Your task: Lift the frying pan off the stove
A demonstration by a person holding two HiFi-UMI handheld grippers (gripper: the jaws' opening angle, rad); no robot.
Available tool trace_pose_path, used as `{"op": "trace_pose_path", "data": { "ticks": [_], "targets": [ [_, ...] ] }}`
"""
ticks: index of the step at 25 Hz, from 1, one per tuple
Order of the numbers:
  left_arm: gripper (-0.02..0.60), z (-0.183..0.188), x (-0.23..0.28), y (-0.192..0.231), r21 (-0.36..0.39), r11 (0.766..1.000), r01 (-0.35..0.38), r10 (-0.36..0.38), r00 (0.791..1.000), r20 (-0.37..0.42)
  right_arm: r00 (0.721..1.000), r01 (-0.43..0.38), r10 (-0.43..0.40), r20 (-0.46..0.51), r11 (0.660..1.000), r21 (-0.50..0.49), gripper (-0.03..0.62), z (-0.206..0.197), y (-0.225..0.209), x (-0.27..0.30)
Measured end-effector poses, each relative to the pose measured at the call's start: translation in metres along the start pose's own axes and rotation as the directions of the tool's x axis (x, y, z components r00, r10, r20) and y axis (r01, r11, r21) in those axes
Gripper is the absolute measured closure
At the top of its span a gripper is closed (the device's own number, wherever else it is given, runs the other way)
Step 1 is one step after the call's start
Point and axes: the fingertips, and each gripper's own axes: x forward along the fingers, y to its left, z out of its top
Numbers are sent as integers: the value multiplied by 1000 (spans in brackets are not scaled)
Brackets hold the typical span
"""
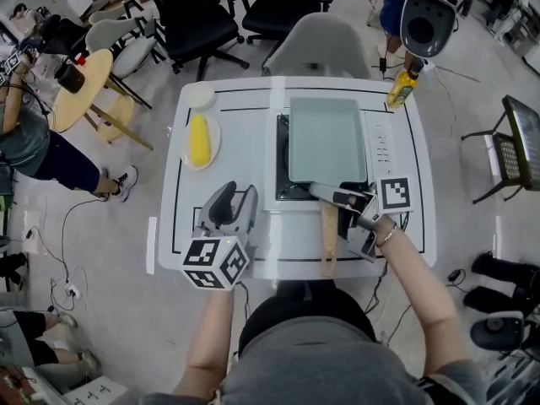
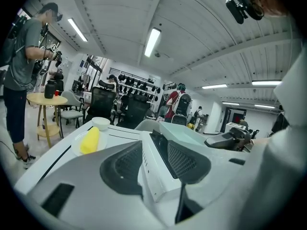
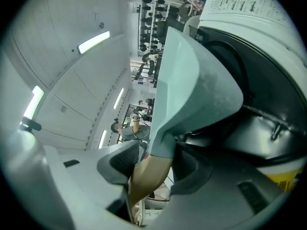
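Gripping the wooden handle (image 1: 328, 239) between closed jaws, the right claw (image 3: 152, 163) sits just behind the pale green rectangular frying pan (image 1: 327, 137), which rests on the stove (image 1: 381, 142) straight ahead of it. To its left, the left claw (image 2: 152, 158) hovers over the table (image 1: 253, 108), wide open and empty. Ahead of that claw are a plate (image 1: 212, 153) with a yellow food piece (image 1: 198, 139) and a small white bowl (image 1: 201, 96). A yellow bottle (image 1: 403, 87) stands beyond the pan.

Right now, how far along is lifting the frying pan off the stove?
Done: the right tool is at the pan's wooden handle, with its jaws closed on it close to the pan body. In hand: only that grip; the frying pan lies flat on the stove. Left: the lift itself. The left tool hovers open and empty over the table, taking no part.
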Motion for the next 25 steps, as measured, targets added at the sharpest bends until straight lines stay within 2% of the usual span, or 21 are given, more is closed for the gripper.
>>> {"op": "trace_pose_path", "data": {
  "ticks": [4, 7, 9, 11, 13, 17, 20, 25],
  "targets": [
    [425, 0, -3, -10, -20, 999, 34, -34, 999, -11, 1000, -2, 2, -6, 1000, 4, 398, -1, -3, 1],
    [425, -1, -4, -27, -49, 994, 100, -102, 994, -41, 1000, -7, 7, -5, 1000, 1, 398, -1, -2, 1],
    [425, -3, -3, -42, -89, 984, 158, -163, 985, -63, 1000, -9, 9, -4, 1000, 6, 398, -1, -2, 1],
    [424, -6, -1, -58, -161, 962, 222, -236, 969, -75, 1000, -9, 9, -4, 1000, 11, 398, -1, -2, 1],
    [423, -9, 1, -74, -254, 924, 285, -313, 946, -79, 1000, -10, 10, -4, 1000, 11, 398, -1, -2, 1],
    [409, -21, 5, -104, -415, 828, 377, -453, 886, -98, 1000, -10, 10, -1, 1000, 22, 399, -2, -3, 0],
    [399, -32, 9, -122, -537, 740, 405, -538, 835, -112, 1000, -12, 12, 1, 1000, 25, 399, -1, -2, 0],
    [396, -45, 11, -149, -710, 580, 400, -652, 750, -110, 1000, -15, 15, 0, 1000, 24, 399, -1, -3, -1]
  ]
}}
